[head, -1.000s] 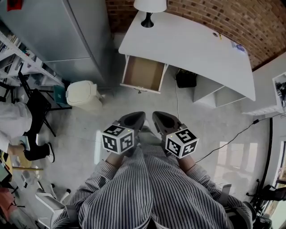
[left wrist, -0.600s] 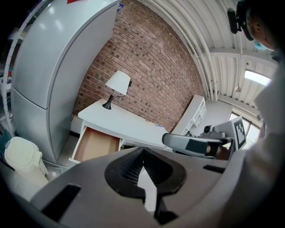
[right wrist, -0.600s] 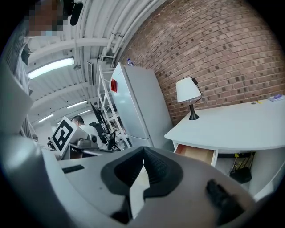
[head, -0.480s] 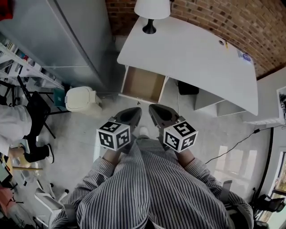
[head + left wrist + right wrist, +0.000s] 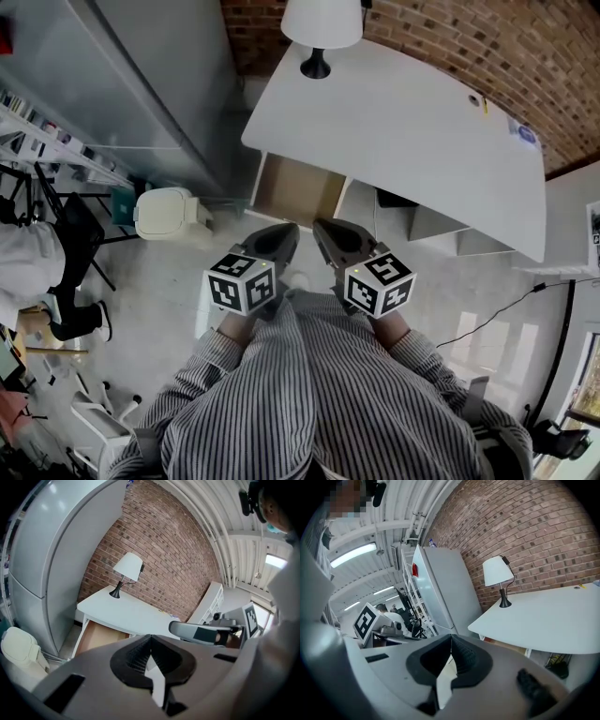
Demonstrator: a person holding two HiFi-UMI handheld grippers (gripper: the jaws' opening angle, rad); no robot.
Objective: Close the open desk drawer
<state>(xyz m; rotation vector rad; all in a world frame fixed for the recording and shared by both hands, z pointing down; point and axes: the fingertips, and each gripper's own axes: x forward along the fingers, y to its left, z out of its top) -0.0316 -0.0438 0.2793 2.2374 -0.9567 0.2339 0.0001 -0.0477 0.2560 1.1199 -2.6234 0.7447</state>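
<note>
A brick wall [image 5: 450, 37] runs behind the scene, and a tall grey cabinet [image 5: 141, 84] fills the left side in front of it. Beside the cabinet stands a white desk [image 5: 403, 112], its broad top slanting across the head view. The person's striped sleeves [image 5: 309, 394] take up the lower middle. Under the desk's left end the drawer [image 5: 300, 190] is pulled out, showing its brown wooden bottom, with its white front edge facing the person; it also shows below the tabletop in the left gripper view [image 5: 101, 637] and as a brown strip in the right gripper view [image 5: 504, 645]. A cream bin [image 5: 167, 212] sits on the floor left of the drawer, next to the cabinet. A white-shaded lamp [image 5: 322, 23] on a black base stands at the desk's back left corner. The left gripper [image 5: 279, 240] and the right gripper [image 5: 334, 238] are held side by side, pointing at the drawer front but apart from it. Each has its jaws pressed together at the tips with nothing between them.
</note>
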